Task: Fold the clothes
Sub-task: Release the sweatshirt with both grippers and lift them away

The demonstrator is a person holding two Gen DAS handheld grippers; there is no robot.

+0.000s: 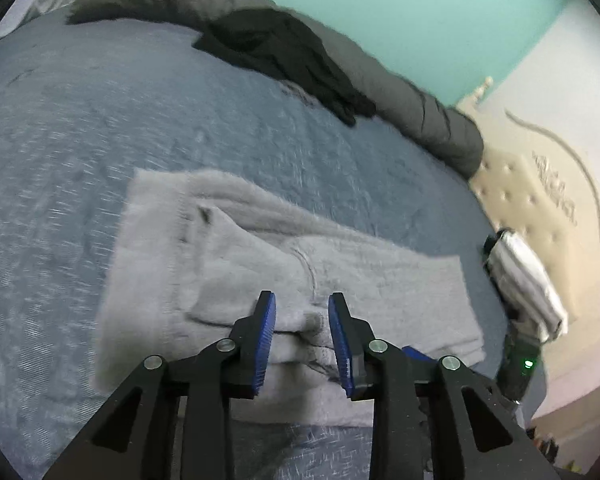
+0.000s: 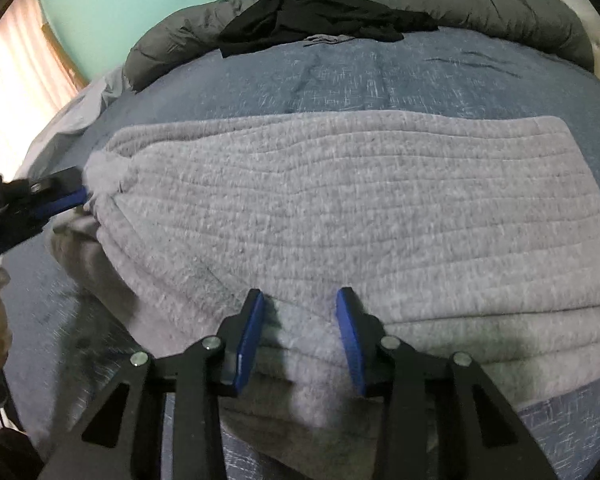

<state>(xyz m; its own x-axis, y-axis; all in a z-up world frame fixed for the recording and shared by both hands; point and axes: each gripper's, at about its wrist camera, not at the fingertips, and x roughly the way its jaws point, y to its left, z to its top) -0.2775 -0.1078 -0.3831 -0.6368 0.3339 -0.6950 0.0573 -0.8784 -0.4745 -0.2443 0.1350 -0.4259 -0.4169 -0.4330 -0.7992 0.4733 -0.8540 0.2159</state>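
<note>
Between right claw (image 2: 300, 300) pads: grey sweatshirt (image 2: 340, 208) edge.

Bed (image 2: 380, 76) carries a blue speckled cover. Lying on it: folded grey garment (image 2: 340, 208) near the front, black garment (image 2: 320, 16) against rolled dark duvet (image 2: 500, 4).

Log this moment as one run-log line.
stage: folding | grey garment: partly folded on blue bedspread | left gripper: open over fold | right gripper: open at near edge

One grey garment (image 2: 340, 208), one black garment (image 2: 320, 16)
</note>
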